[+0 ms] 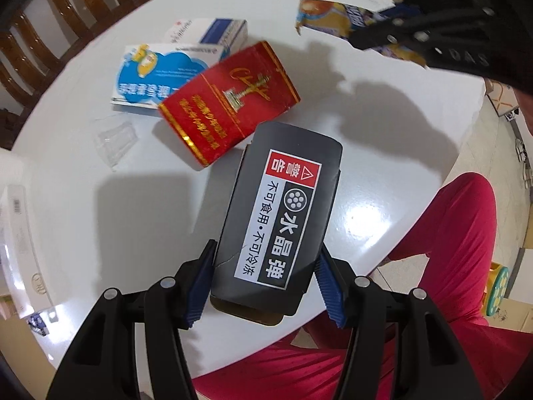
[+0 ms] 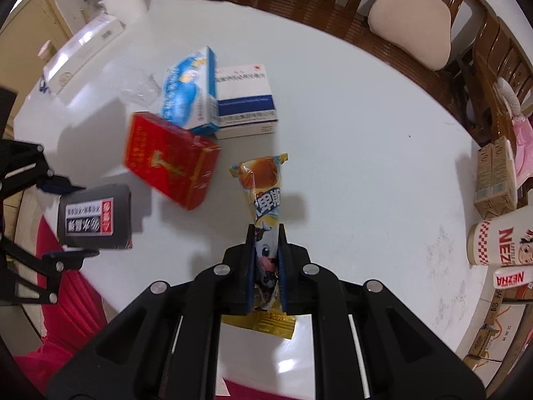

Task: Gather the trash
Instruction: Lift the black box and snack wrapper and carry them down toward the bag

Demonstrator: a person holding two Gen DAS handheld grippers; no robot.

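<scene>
I have both grippers loaded, so I judge this to be the carry-off step of the pickup, not the reach.

Starting at my left: the left gripper is clamped on the black box, blue pads pressed against its two long sides near the end closest to me. The box looks lifted off the white table, hanging over the near edge above my red trousers — though how high I cannot tell.

At about 11 o'clock from the black box lies the red box, tilted and blurred, leaning on the blue-and-white box; behind them, the white box with a blue band. A clear plastic tray sits at 9 o'clock.

On my right, the right gripper is closed narrow on the ice-cream wrapper, which sticks out toward 12 o'clock, its tail crumpled below the pads. A paper cup stands at 3 o'clock by the table edge.

Next, I think, both hands need to travel to a bin — none is in view, so I must find it first. Then release each piece and return for the three boxes and the tray.
</scene>
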